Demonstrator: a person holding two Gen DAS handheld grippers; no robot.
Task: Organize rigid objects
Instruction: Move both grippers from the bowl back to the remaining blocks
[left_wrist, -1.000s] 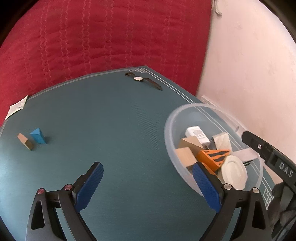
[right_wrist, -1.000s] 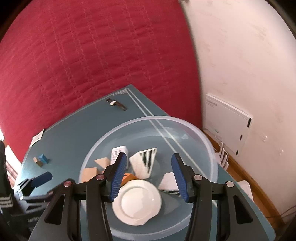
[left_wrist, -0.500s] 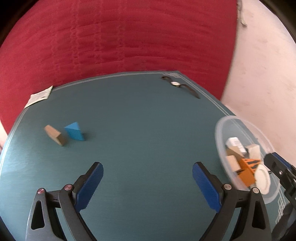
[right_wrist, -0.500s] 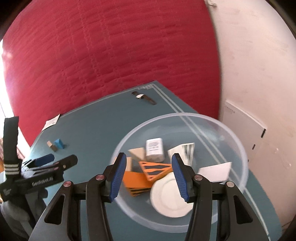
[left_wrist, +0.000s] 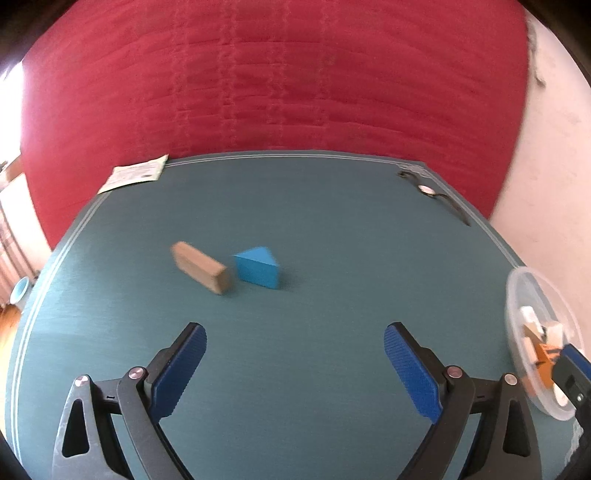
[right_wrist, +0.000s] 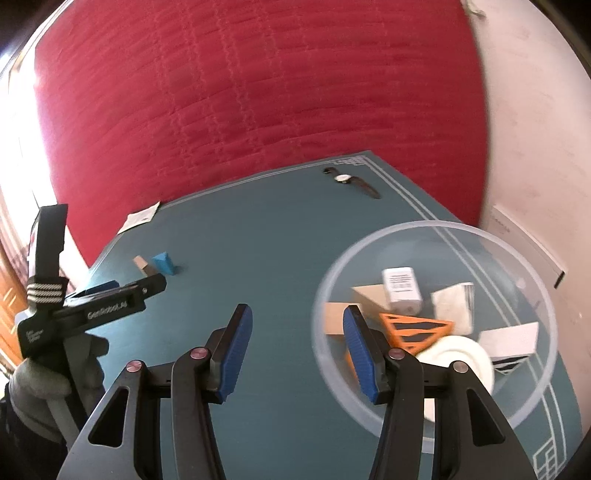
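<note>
Blue wedge and tan wooden block side by side mid-tabletop, well apart from the clear bowl already loaded with other pieces. Left hand-held gripper spread wide, empty, aimed at the pair. Right hand-held gripper part-open, grasping nothing, beside the bowl's rim. Likely reaching stage: next, closing in on one piece, squaring the pads across flat faces, then carrying to the bowl.

The left hand-held gripper has swung away from the clear bowl; the blue wedge and tan block now lie just ahead of it.
</note>
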